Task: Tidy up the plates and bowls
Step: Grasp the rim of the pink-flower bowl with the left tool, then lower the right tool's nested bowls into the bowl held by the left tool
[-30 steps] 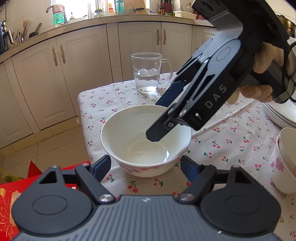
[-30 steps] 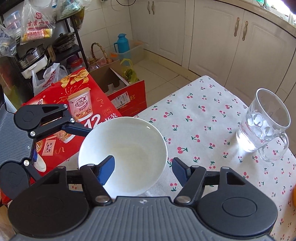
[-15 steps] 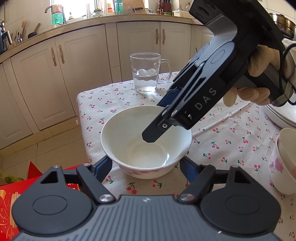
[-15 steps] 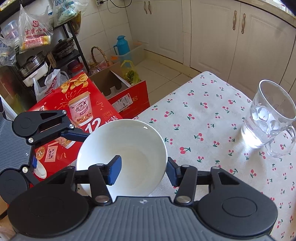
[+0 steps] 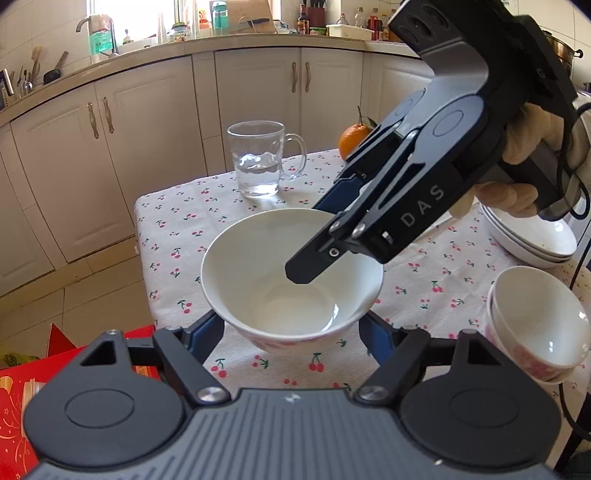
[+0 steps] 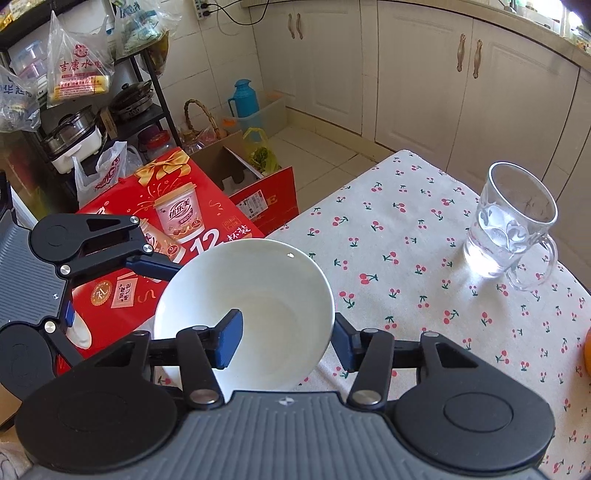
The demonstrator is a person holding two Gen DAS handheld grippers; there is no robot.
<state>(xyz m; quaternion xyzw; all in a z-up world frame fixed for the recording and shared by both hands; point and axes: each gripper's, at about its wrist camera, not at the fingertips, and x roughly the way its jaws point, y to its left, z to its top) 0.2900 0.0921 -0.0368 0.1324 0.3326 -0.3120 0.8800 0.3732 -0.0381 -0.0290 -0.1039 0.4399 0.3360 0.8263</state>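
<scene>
Worktop (image 5: pixel 424 266) unchanged. White bowl (image 5: pixel 291 273) same spot, 9 o'clock corner. Right hand-held gripper (image 6: pixel 286 341) narrowed since earlier, straddling bowl rim, not yet pinching. Left hand-held gripper (image 5: pixel 291 334) spread, flanking bowl base as before.

A home kitchen: cream cabinets (image 5: pixel 155 122), sink tap (image 5: pixel 94 27), cluttered countertop (image 5: pixel 229 38)

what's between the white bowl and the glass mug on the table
Only bare cherry-print tablecloth lies between the white bowl and the glass mug; nothing stands in that stretch. The right wrist view shows it most plainly.
</scene>
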